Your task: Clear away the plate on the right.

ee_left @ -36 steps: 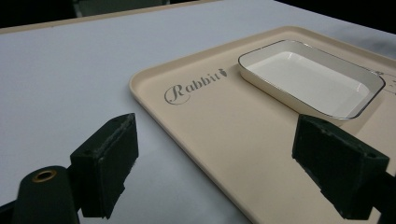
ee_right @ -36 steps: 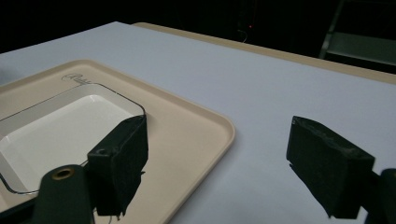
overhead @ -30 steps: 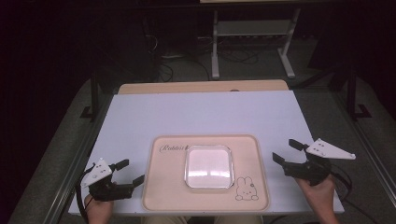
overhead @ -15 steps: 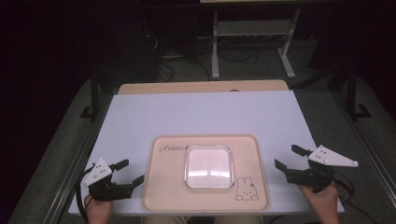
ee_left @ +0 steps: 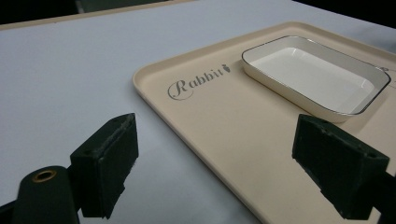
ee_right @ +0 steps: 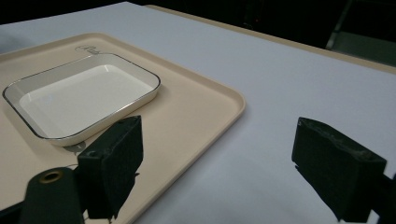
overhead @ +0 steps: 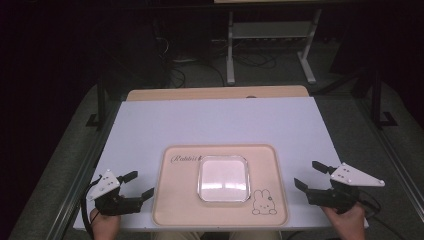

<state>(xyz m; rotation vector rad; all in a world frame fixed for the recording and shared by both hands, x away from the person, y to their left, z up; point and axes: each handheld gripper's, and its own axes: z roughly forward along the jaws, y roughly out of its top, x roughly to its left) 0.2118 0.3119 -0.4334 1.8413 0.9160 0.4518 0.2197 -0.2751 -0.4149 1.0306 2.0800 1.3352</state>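
**White dish on beige tray, both grippers empty**

A glossy white rectangular dish (overhead: 223,178) with rounded corners lies on a smooth beige tray (overhead: 175,200) on the matte worktop (overhead: 220,122). Left gripper (overhead: 139,184) and right gripper (overhead: 308,174) both have fingers wide apart.

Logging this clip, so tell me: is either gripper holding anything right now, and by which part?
Nothing is held. The left gripper and right gripper are open and empty, either side of the tray.

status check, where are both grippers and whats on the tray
Left gripper open, empty, left of the tray. Right gripper open, empty, right of it. White dish empty, centred on the tray. Nothing in the way.
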